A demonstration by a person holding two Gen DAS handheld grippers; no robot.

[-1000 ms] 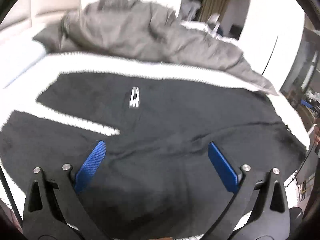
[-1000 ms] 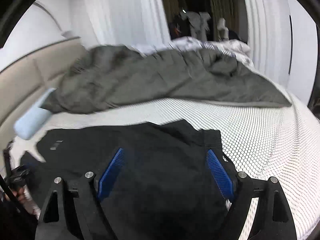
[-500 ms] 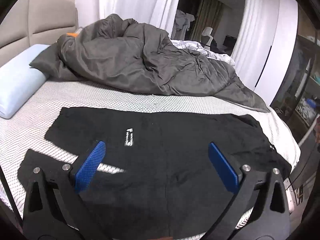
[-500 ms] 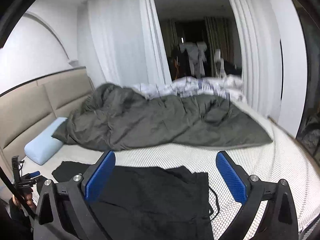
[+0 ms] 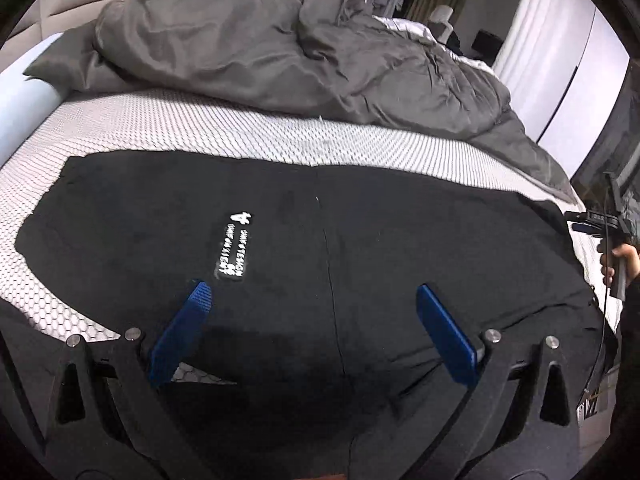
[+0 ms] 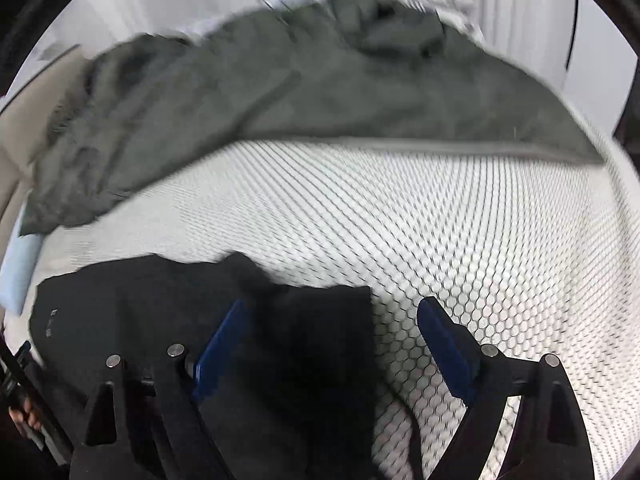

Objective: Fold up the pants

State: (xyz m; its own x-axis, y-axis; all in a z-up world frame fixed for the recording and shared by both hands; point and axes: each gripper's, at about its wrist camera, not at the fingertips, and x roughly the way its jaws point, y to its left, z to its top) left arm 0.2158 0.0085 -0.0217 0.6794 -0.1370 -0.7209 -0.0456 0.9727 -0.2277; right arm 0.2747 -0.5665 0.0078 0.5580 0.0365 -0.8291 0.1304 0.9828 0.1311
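The black pants [image 5: 360, 248] lie spread flat on the bed [image 5: 200, 128], under and ahead of both grippers. The left gripper [image 5: 312, 320] has its fingers wide apart above the cloth, gripping nothing. The right gripper [image 6: 328, 336] has its fingers closing, astride the pants' edge without pressing it.

a bed [image 5: 168, 128] covered in a white sheet with a small honeycomb pattern. black pants [image 5: 360, 248] lie spread flat across its near side, a white printed label facing up. a rumpled dark grey duvet [image 5: 288, 48] is heaped along the far side, and a pale blue pillow [image 5: 20, 108] lies at the left end.
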